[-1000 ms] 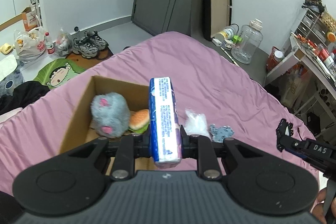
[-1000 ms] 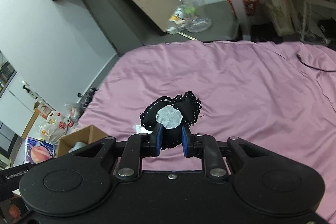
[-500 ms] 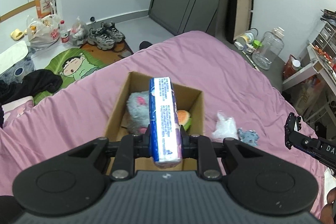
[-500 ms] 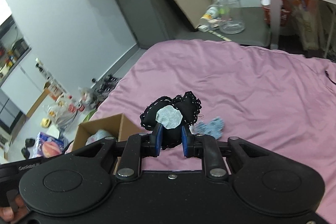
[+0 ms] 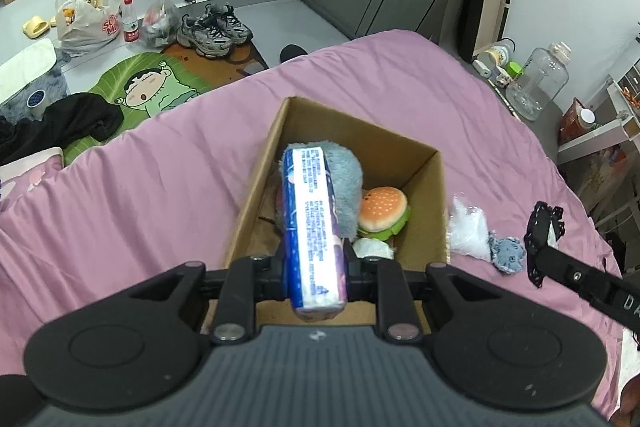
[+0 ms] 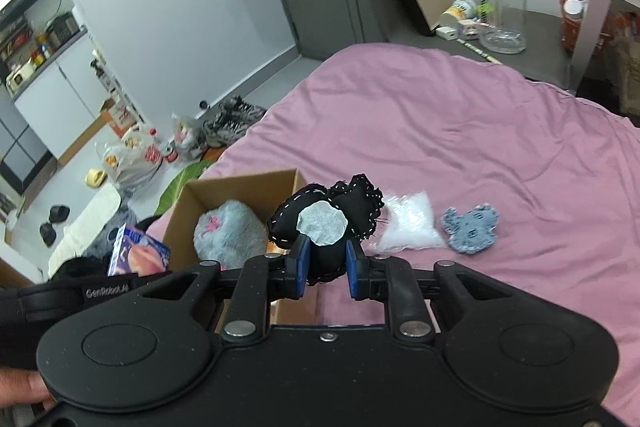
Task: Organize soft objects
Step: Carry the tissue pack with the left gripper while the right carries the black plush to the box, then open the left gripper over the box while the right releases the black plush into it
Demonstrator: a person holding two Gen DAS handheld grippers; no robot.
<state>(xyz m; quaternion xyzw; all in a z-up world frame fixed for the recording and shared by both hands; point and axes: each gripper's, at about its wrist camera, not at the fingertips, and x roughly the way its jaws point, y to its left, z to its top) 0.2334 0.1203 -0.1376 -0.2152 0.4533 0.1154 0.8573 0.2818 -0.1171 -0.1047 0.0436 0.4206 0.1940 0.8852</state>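
My left gripper [image 5: 314,269] is shut on a blue and white tissue pack [image 5: 310,227], held upright over the near end of an open cardboard box [image 5: 434,187] on the pink bed. Inside the box lie a grey furry plush [image 5: 346,179], a burger plush [image 5: 382,211] and something white [image 5: 372,247]. My right gripper [image 6: 326,273] is shut on a black stitched soft toy [image 6: 326,215] with a white patch, hovering just right of the box [image 6: 240,187]. The same toy [image 5: 544,231] shows at the right of the left wrist view.
A clear plastic bag [image 6: 404,227] and a small blue fabric toy [image 6: 472,229] lie on the pink sheet [image 6: 500,147] right of the box. Shoes, bags and a green mat [image 5: 152,87] sit on the floor beyond the bed. A big clear jar [image 6: 502,11] stands at the far side.
The left gripper has moved forward and down, so the tissue pack now hangs over the box. The right gripper swung left, bringing the black toy close to the box's right side.
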